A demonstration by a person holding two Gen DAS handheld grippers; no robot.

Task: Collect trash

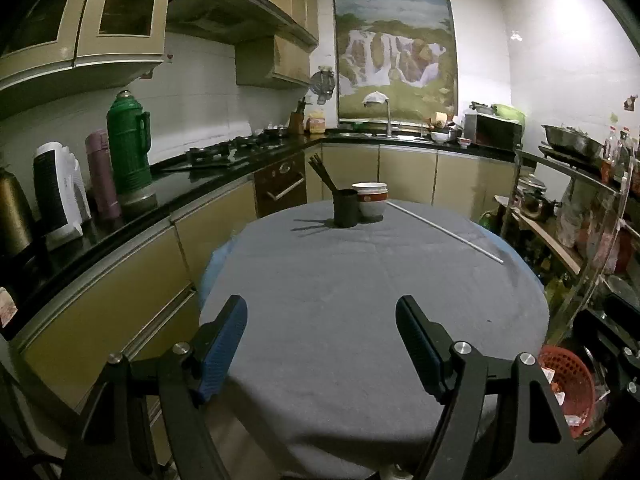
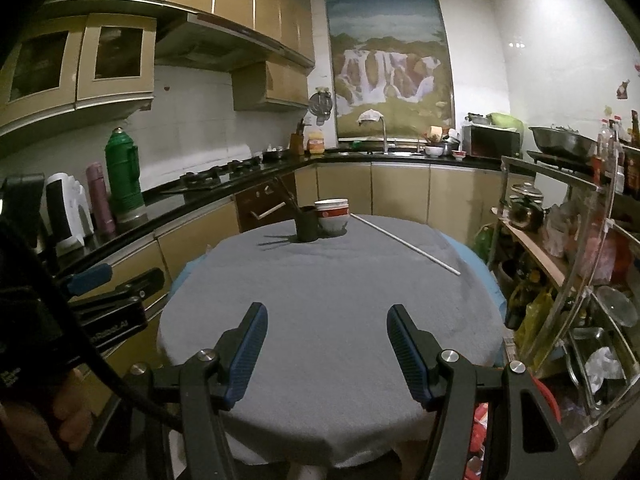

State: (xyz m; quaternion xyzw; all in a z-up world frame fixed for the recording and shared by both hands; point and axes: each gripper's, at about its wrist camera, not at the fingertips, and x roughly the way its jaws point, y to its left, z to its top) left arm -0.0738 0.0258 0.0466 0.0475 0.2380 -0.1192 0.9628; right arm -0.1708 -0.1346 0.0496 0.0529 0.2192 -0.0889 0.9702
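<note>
With no trash on the grey tablecloth (image 1: 360, 280): left gripper (image 1: 322, 344) lower centre, wide, empty. Centre frame: chopstick cup (image 1: 345, 208) touching stacked bowls (image 1: 371, 200), kept clear of edge. Right: white rod (image 1: 444, 230). Lower right: red basket (image 1: 568, 384), probably the bin. Right gripper (image 2: 324, 350) wide, empty.

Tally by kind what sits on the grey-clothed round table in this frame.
Dark cylindrical holder with chopsticks: 1
White bowl with a red band: 1, though it may be a stack, which I cannot tell
Long thin white rod: 1
Total: 3 on the grey-clothed round table
</note>
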